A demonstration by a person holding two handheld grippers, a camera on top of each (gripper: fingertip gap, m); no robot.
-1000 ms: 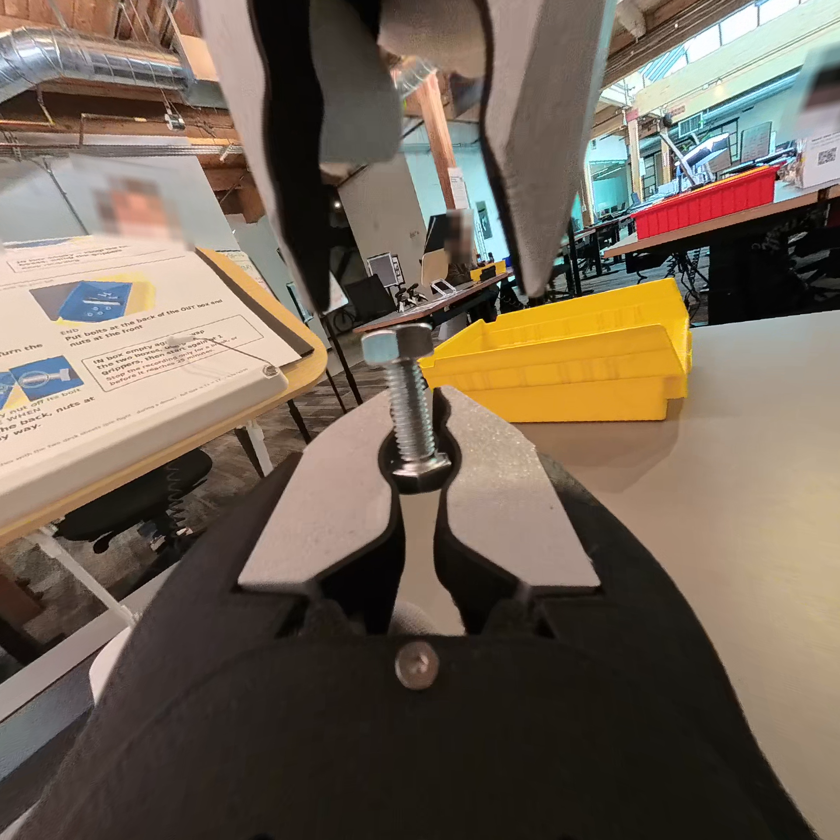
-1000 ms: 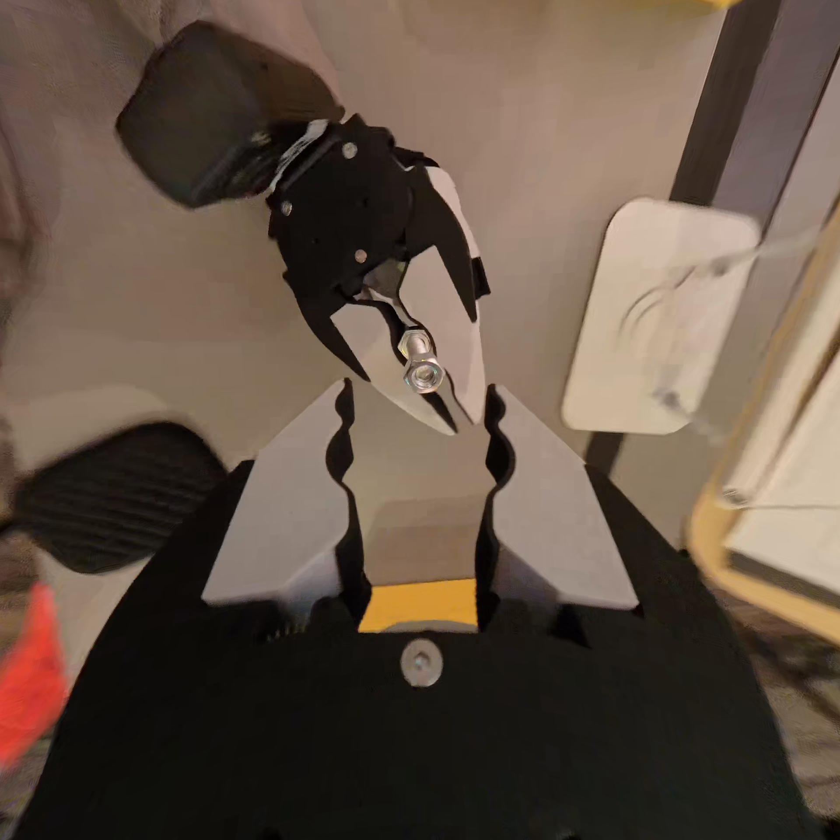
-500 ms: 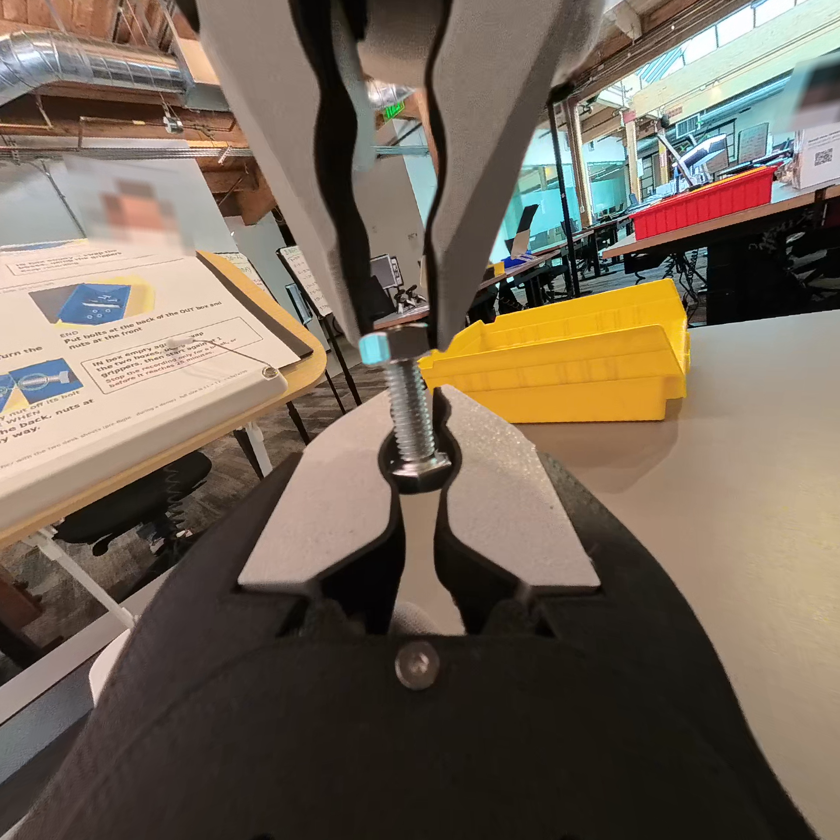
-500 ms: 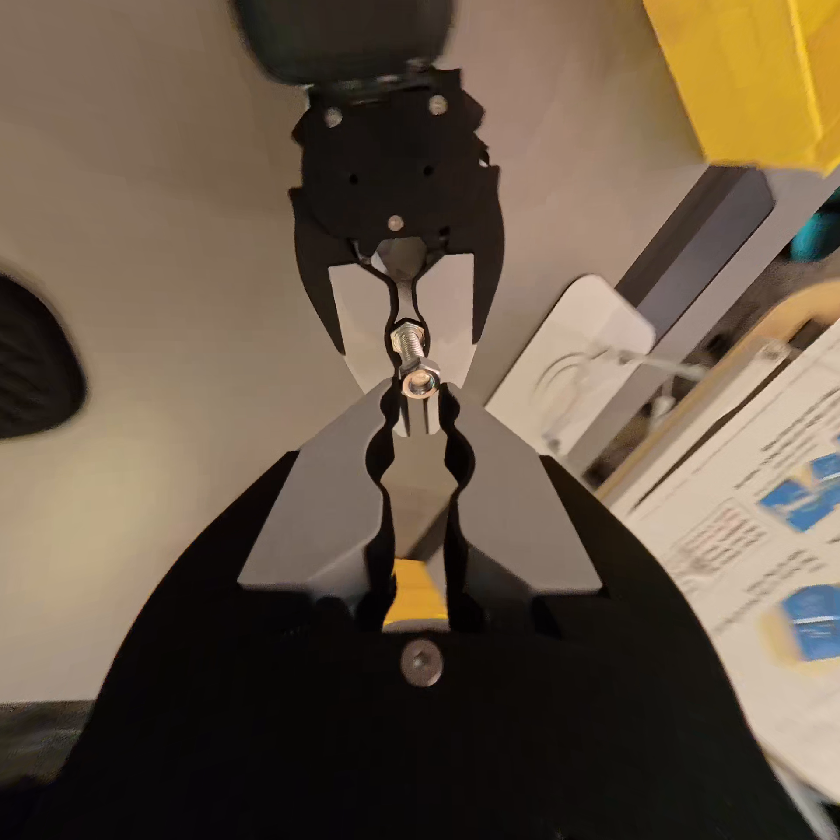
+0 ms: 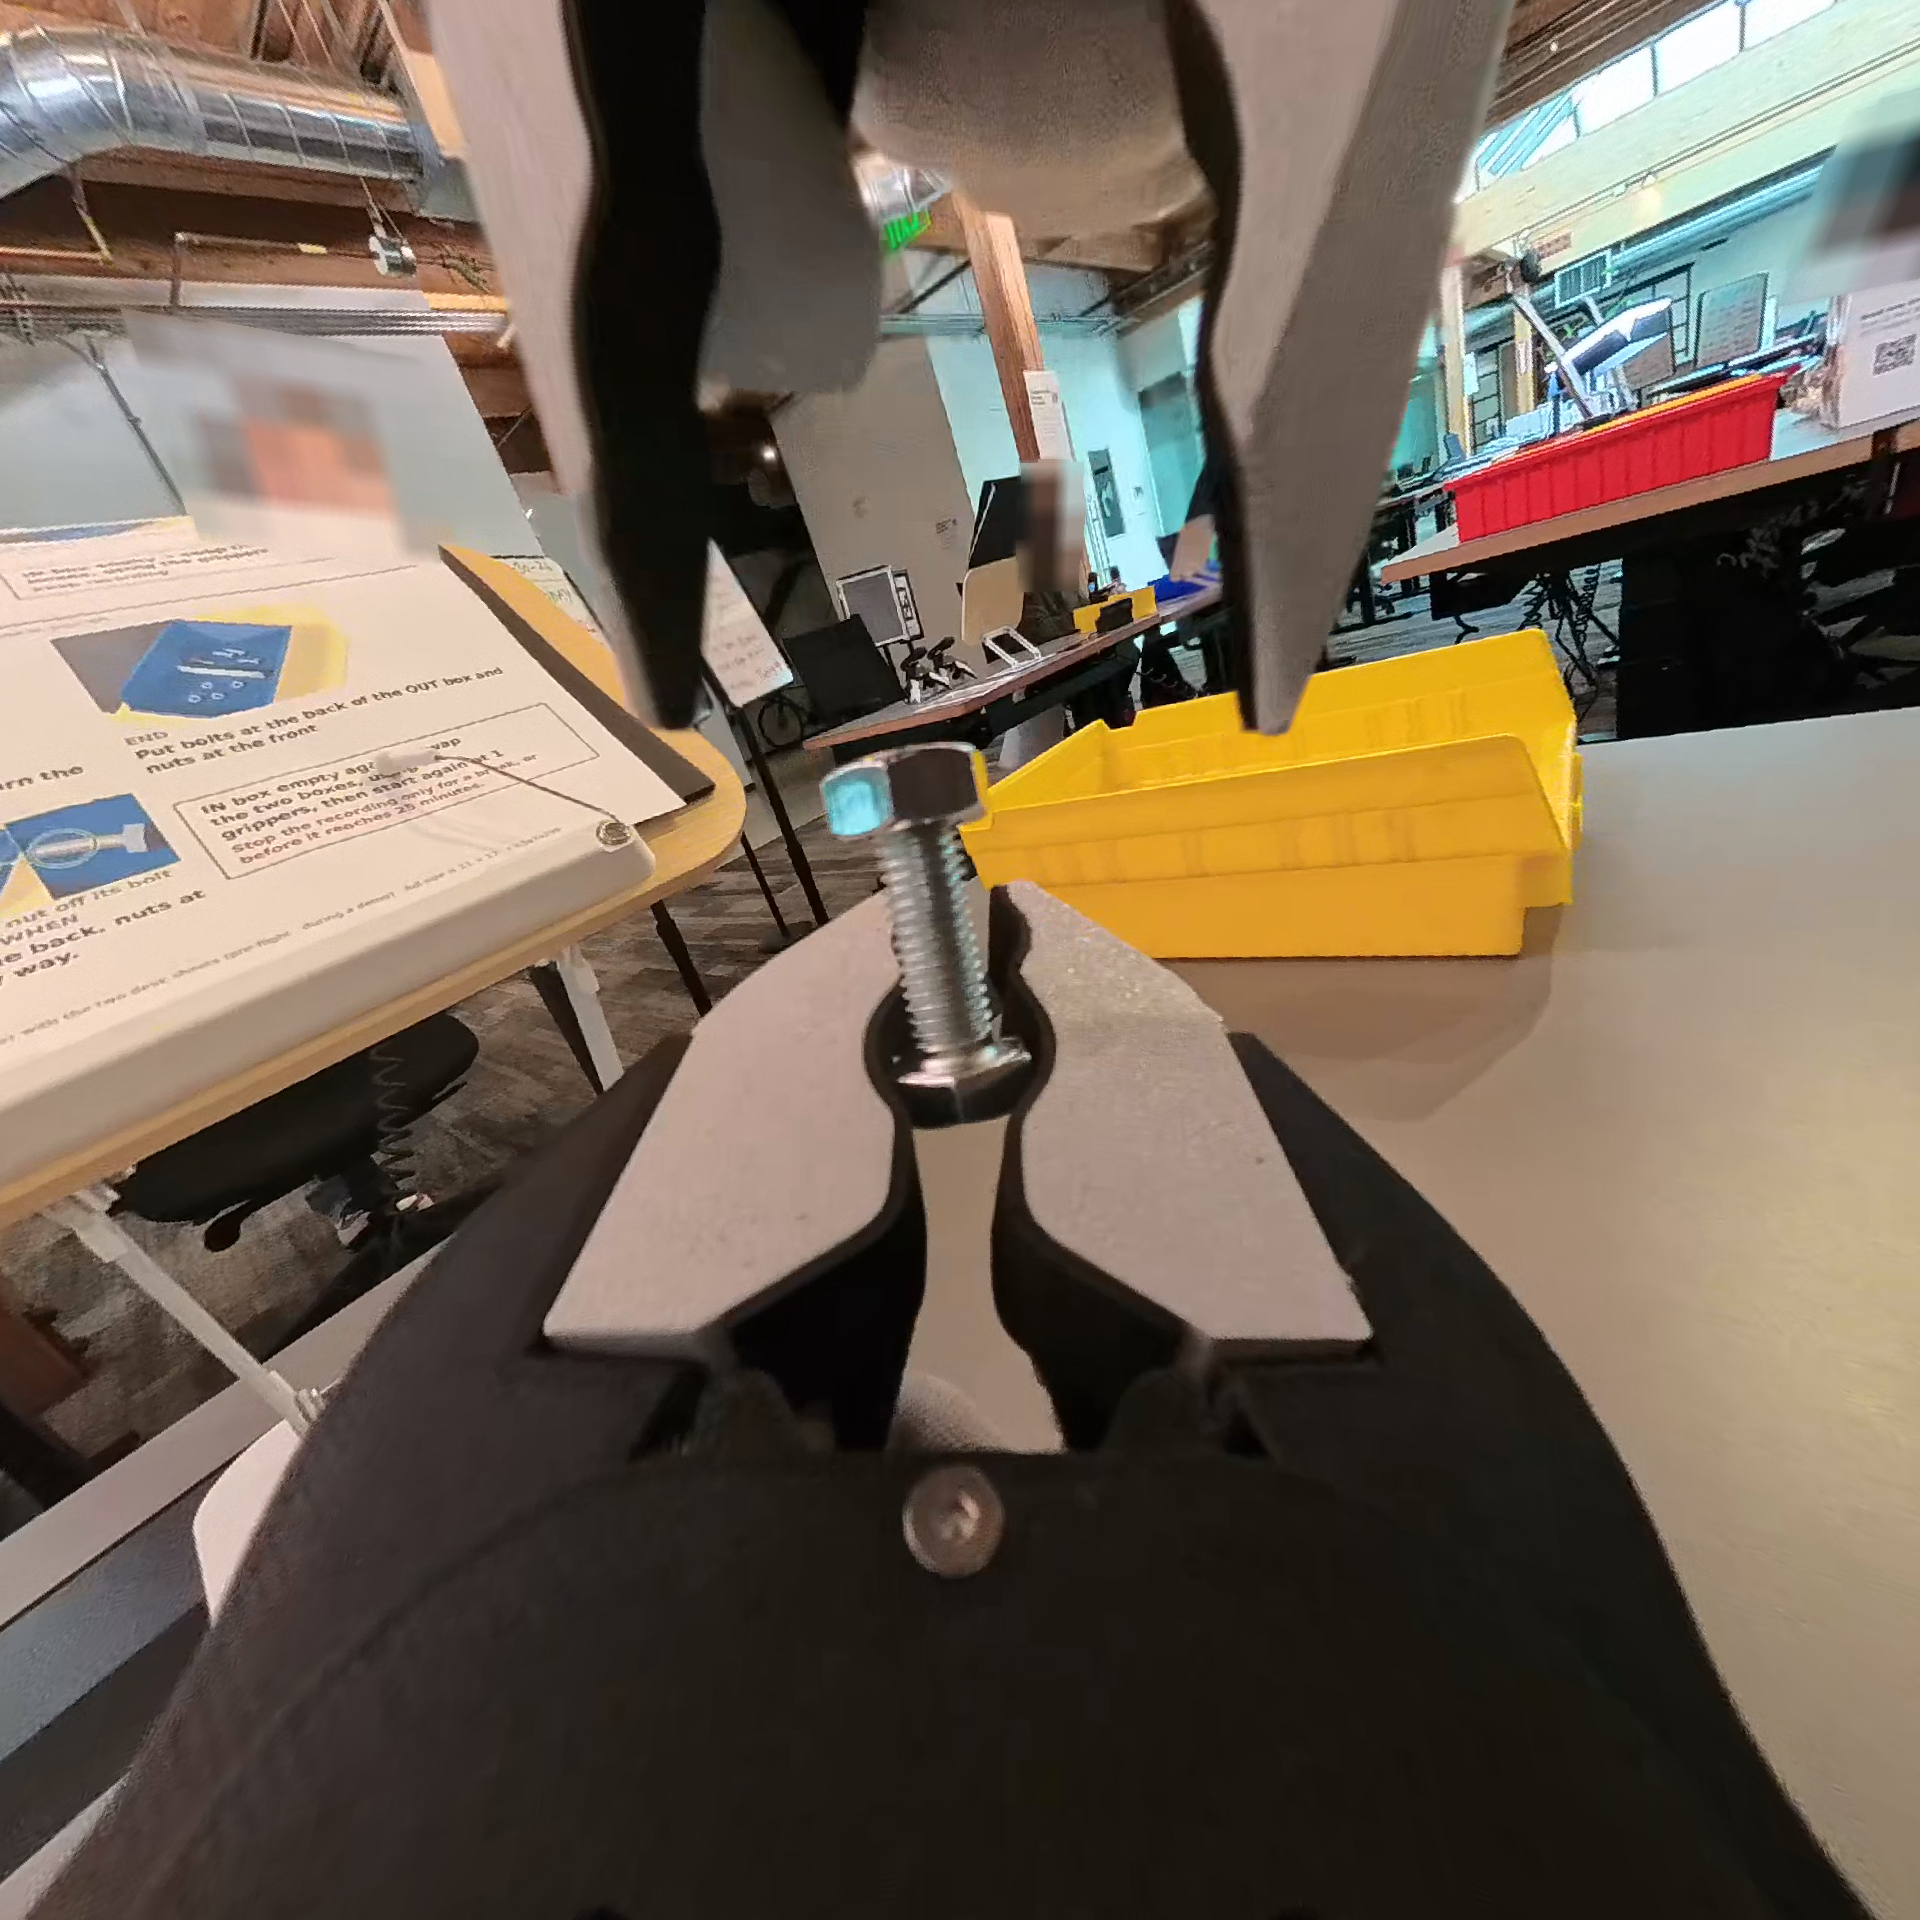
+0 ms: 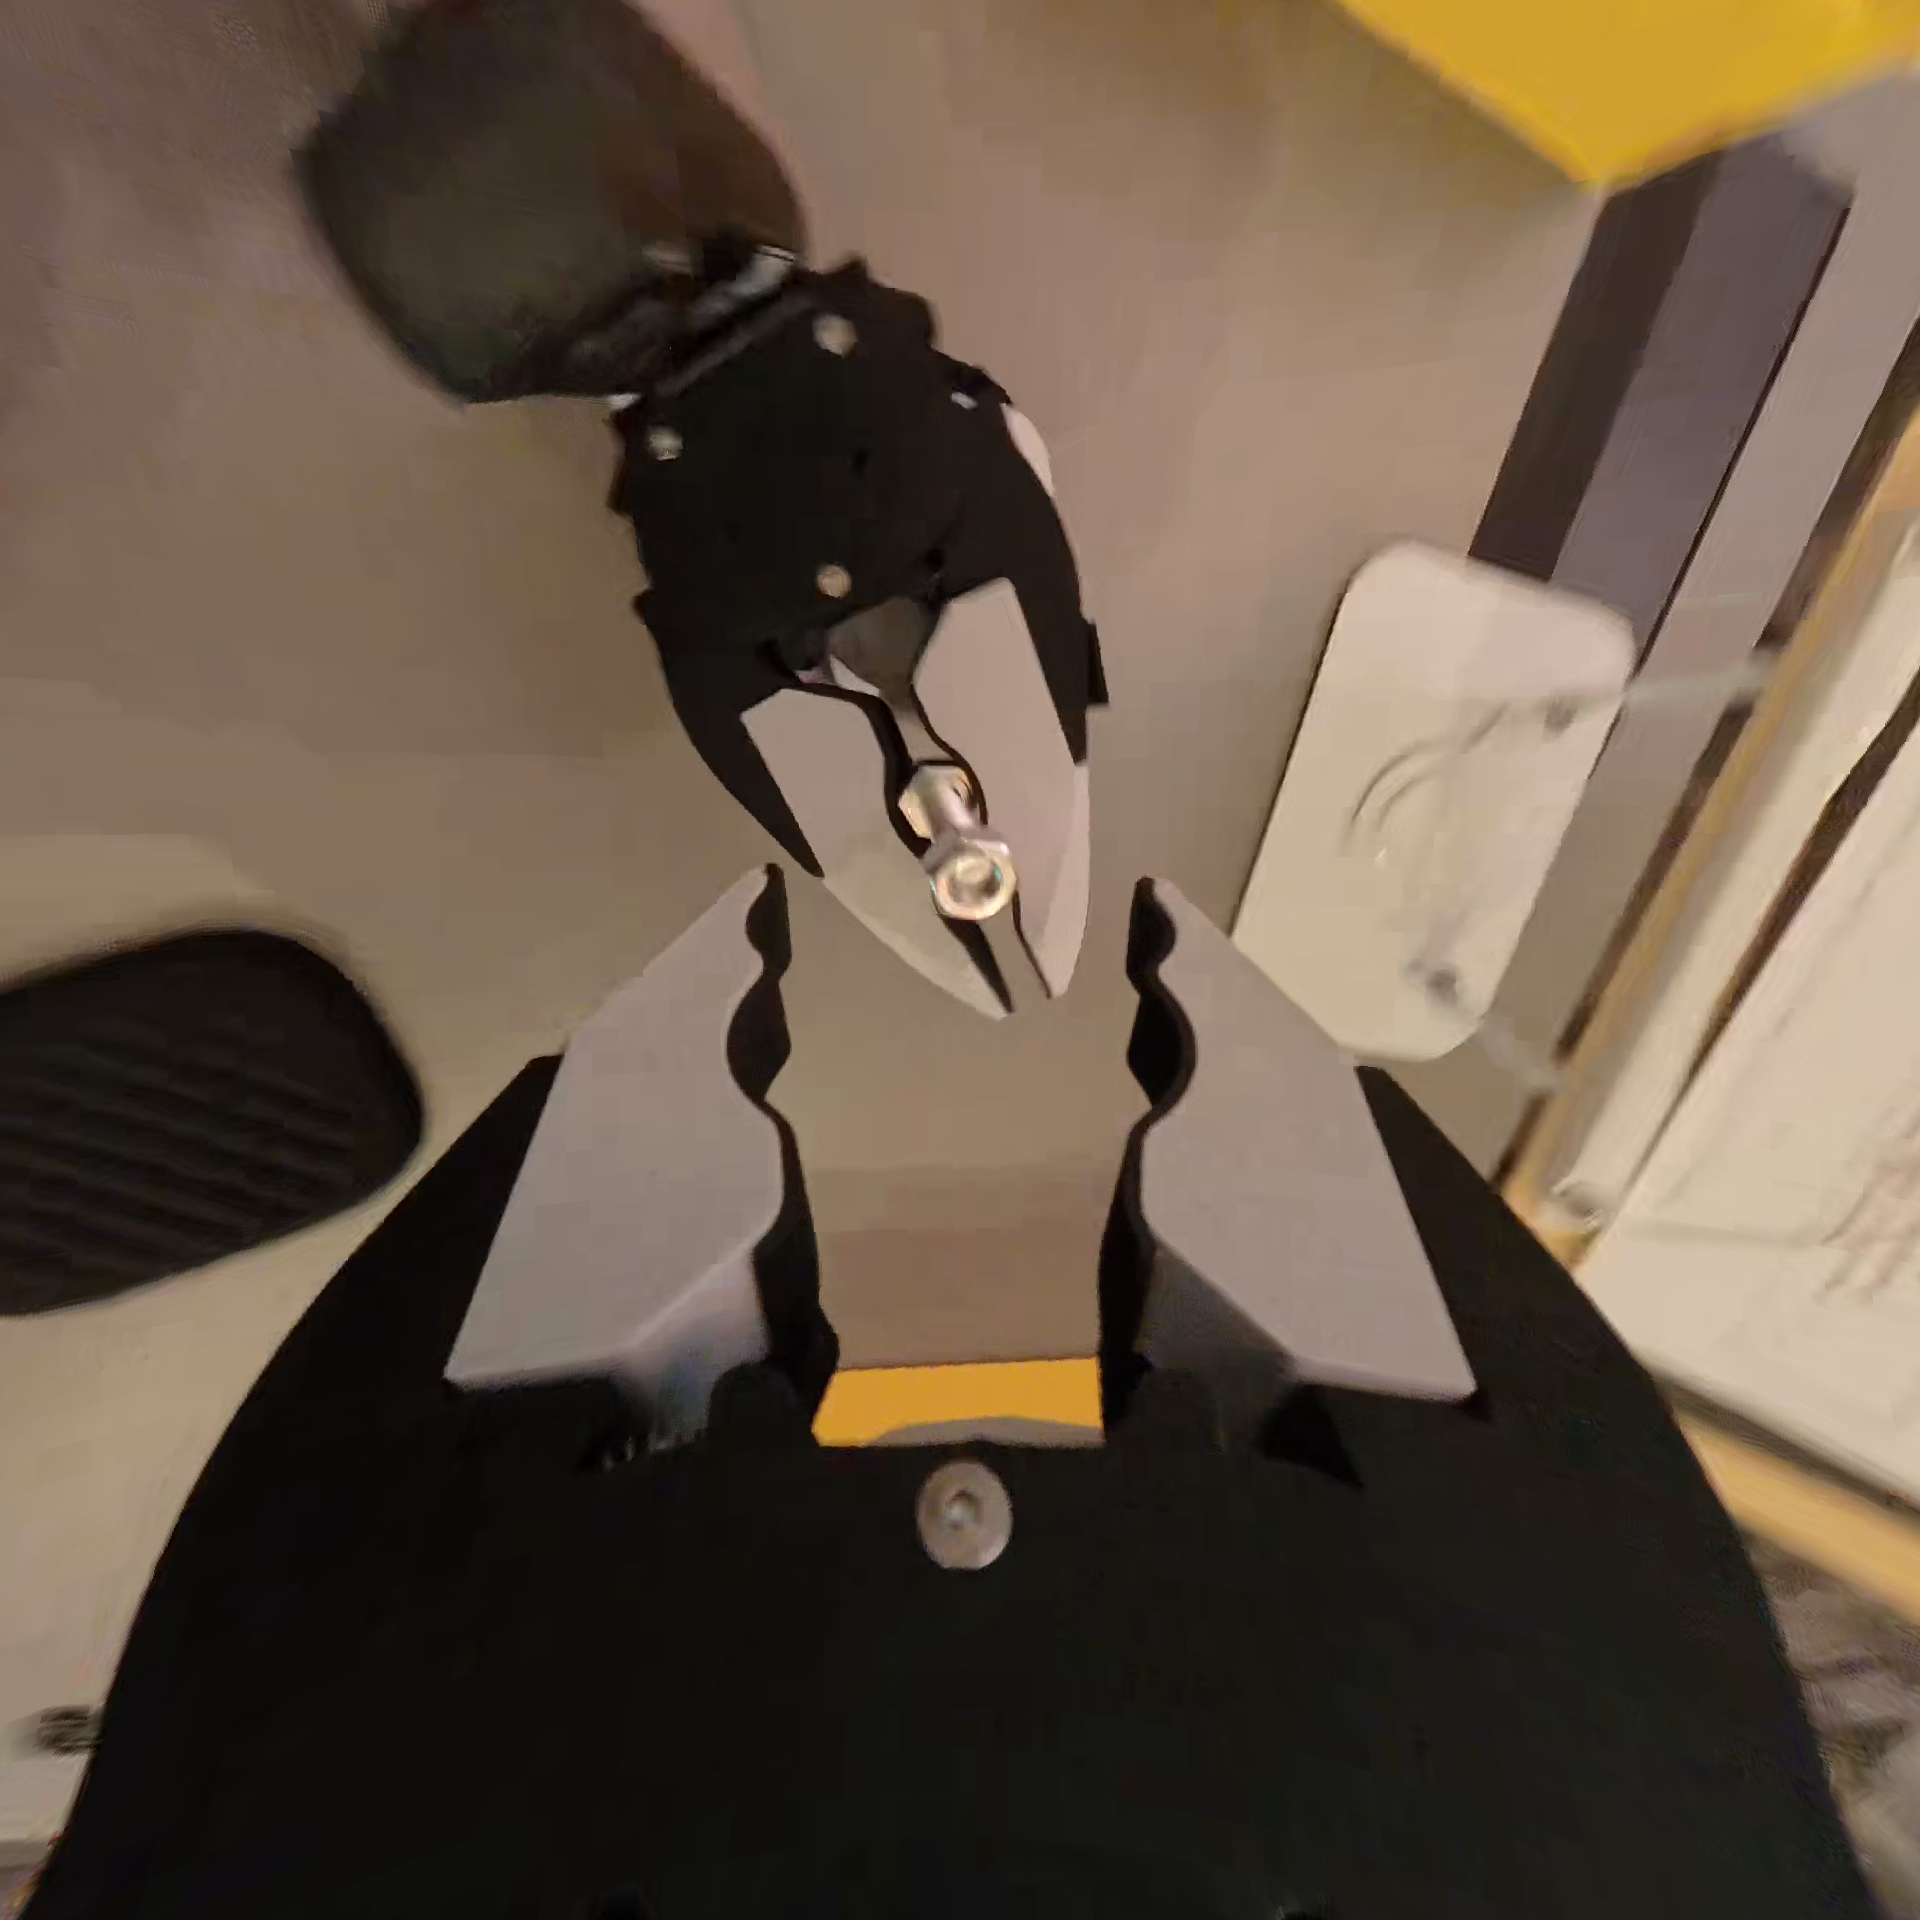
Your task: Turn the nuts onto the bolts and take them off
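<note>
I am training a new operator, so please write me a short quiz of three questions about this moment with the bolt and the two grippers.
1. Multiple choice: the left gripper is shut on what? A) the bolt B) a screwdriver C) nothing
2. True or false: the right gripper is shut on the nut.
3. Fill in: the yellow bin stands on the ___.
Key: 1 A. 2 False: its fingers are open, clear of the nut. 3 table.
</note>
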